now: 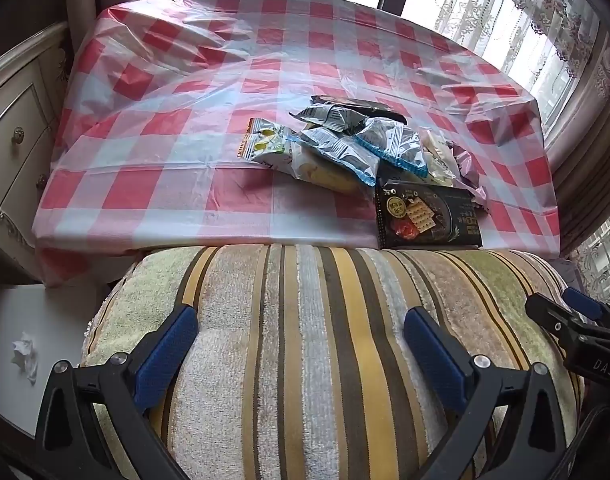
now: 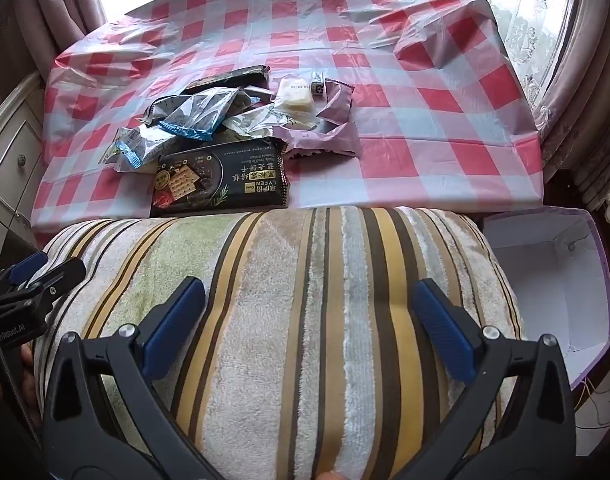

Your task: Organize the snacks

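Snack pile [image 1: 345,148] sits on the counter [image 1: 185,92], toward its near edge, loose wrappers heaped over one another. Nearest me is the black cracker pack [image 1: 428,216], lying flat right at the counter's front edge, touching the heap behind it. From the right wrist view I've got that same black cracker pack [image 2: 221,178] left of centre, with a silvery blue-edged packet [image 2: 201,114] above it, a pale purple wrapper [image 2: 333,104] to the right and a small clear pack holding something white [image 2: 295,98] just beside that. The checked red-and-white cloth [image 2: 425,120] covers the whole counter, wrinkled at the far right.

My left gripper [image 1: 301,344] hangs over the striped cushion [image 1: 305,340], its jaws spread wide with nothing between them. My right gripper [image 2: 309,328] is the same: spread wide, nothing held, over the same striped cushion [image 2: 305,280]. Both are well short of the snacks.

Off to the right an open white box [image 2: 545,280] stands beside the cushion. On the left, a cream cabinet [image 1: 13,120] flanks the counter.
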